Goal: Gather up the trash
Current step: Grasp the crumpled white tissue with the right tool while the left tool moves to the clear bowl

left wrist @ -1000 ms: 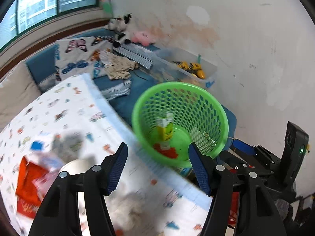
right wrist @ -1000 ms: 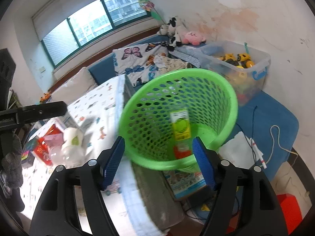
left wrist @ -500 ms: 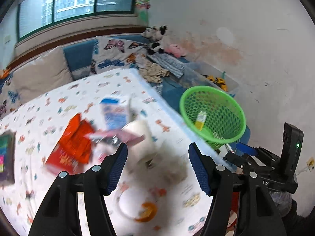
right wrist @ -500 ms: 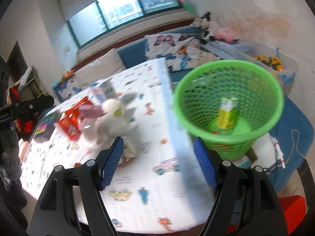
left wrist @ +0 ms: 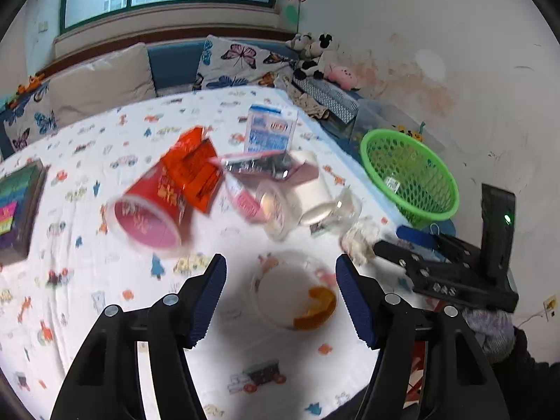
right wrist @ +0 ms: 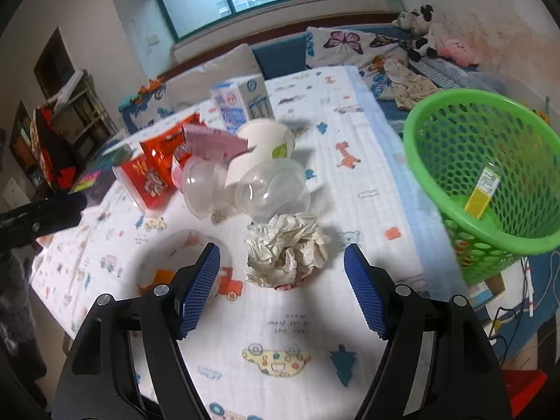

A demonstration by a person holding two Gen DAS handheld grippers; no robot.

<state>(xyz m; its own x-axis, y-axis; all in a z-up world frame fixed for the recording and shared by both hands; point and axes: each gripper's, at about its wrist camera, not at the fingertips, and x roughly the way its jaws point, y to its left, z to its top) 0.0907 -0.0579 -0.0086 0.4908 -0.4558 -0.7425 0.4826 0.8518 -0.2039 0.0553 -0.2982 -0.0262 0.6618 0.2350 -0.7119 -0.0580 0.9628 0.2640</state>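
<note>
My left gripper (left wrist: 280, 297) is open and empty, just above a clear plastic cup with orange peel (left wrist: 297, 297) lying on the table. My right gripper (right wrist: 281, 287) is open and empty, its jaws either side of a crumpled white paper ball (right wrist: 285, 253). Further back lie clear plastic cups (right wrist: 269, 189), a white paper cup (right wrist: 262, 143), a red cup (left wrist: 150, 206), red wrappers (left wrist: 192, 168) and a blue-white milk carton (right wrist: 241, 101). The green mesh basket (right wrist: 490, 168) stands off the table's right edge with a yellow carton (right wrist: 483, 192) inside.
The table has a white cloth with cartoon prints (right wrist: 315, 332). A dark colourful book (left wrist: 17, 206) lies at its left. A cushioned bench with butterfly pillows (left wrist: 241, 59) and plush toys (left wrist: 315, 52) runs along the window wall. The other gripper (left wrist: 455, 273) shows at right.
Both grippers have swung away from the green basket to the table and dropped toward the trash. The left now hovers over the clear cup, the right over the paper ball.
</note>
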